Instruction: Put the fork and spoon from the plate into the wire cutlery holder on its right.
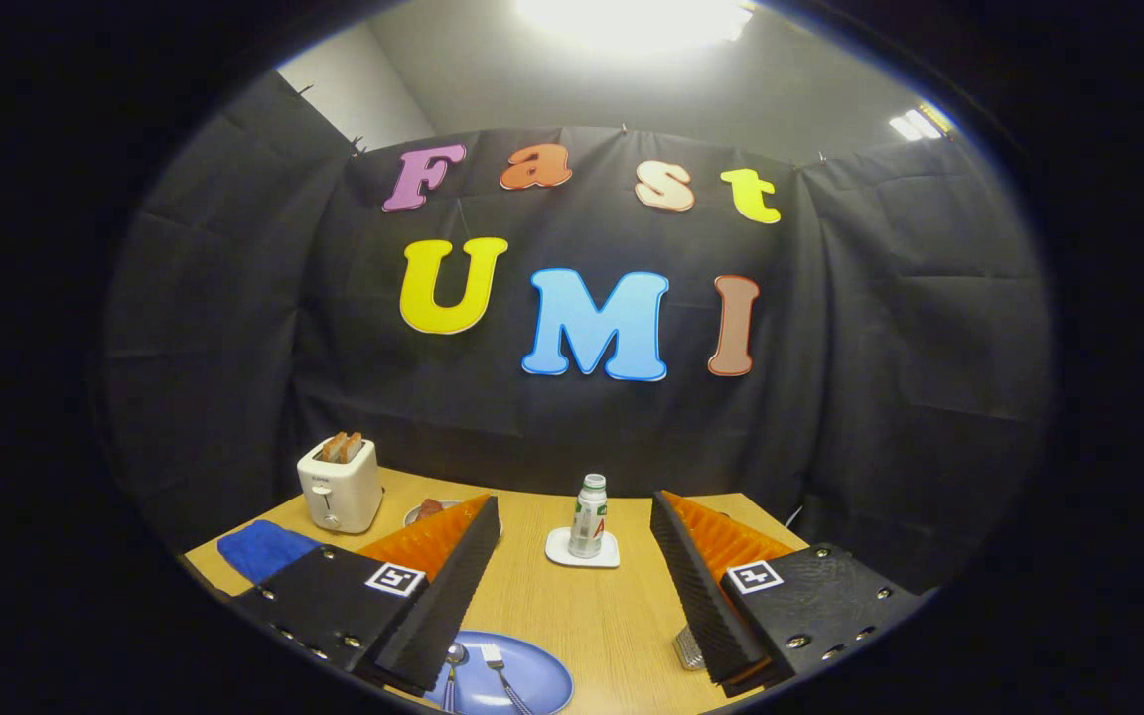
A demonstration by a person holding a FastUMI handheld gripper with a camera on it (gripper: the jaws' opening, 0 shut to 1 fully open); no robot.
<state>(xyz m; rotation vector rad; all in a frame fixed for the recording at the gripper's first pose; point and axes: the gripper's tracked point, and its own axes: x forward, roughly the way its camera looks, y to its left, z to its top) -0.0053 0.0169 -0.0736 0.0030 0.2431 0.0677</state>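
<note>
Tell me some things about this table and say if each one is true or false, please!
1. The fork and spoon lie on the blue plate. True.
2. The gripper is squeezing the fork. False: its fingers are wide apart and hold nothing.
3. A bottle stands on a white coaster, beyond the fingers. True.
4. The toaster is empty. False: slices of toast stick out of its top.
5. A blue cloth lies near the toaster. True.
6. The spoon is already in the wire cutlery holder. False: it is on the plate; the holder peeks out by the right finger.
</note>
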